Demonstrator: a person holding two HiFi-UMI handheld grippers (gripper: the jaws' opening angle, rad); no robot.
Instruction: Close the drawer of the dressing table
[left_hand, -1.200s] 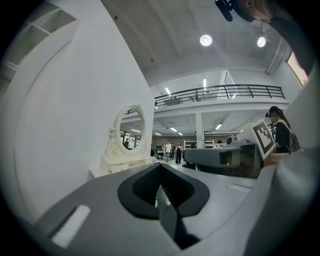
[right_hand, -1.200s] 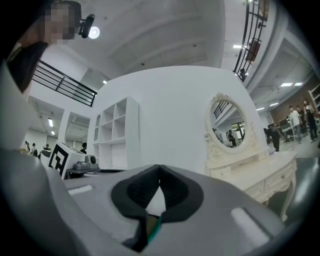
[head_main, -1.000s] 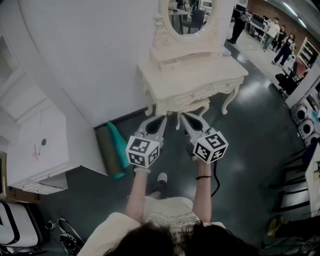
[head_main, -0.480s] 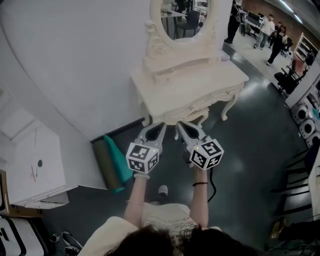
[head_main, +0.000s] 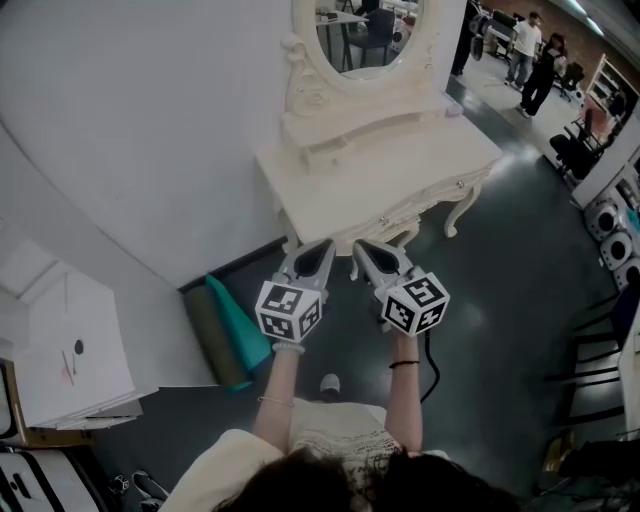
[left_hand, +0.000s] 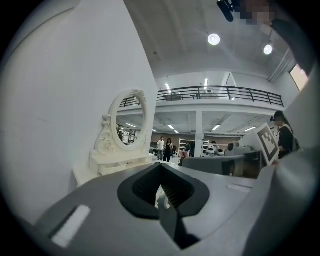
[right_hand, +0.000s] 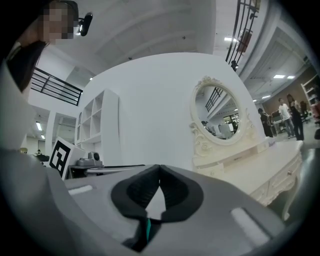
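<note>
White shelving stands at the far left against the wall. Just right of it, two rolled mats, one dark and one teal, lie on the dark floor.

Next comes the left gripper, held out level in front of the person. In its own view the left gripper has its jaws pressed together at the tips with nothing between them. Only a sliver of the pale furniture shows through the hollow behind the tips.

Close beside it is the right gripper. Its own view shows the right gripper likewise pressed together and empty.

Both point at the cream dressing table, which stands against the wall with its oval mirror above. The drawer sits in the table's front rail, marked by a small knob and facing the grippers. From these angles I cannot tell how far out it stands. The tips are near the front edge but clearly apart from it.

This looks like the approach, with the closing push not yet begun. The next move calls for bringing a closed tip flat against the drawer front, beside the knob, then pressing straight toward the wall so the drawer slides in without skewing.

At the far right, people stand well away in the open hall.
</note>
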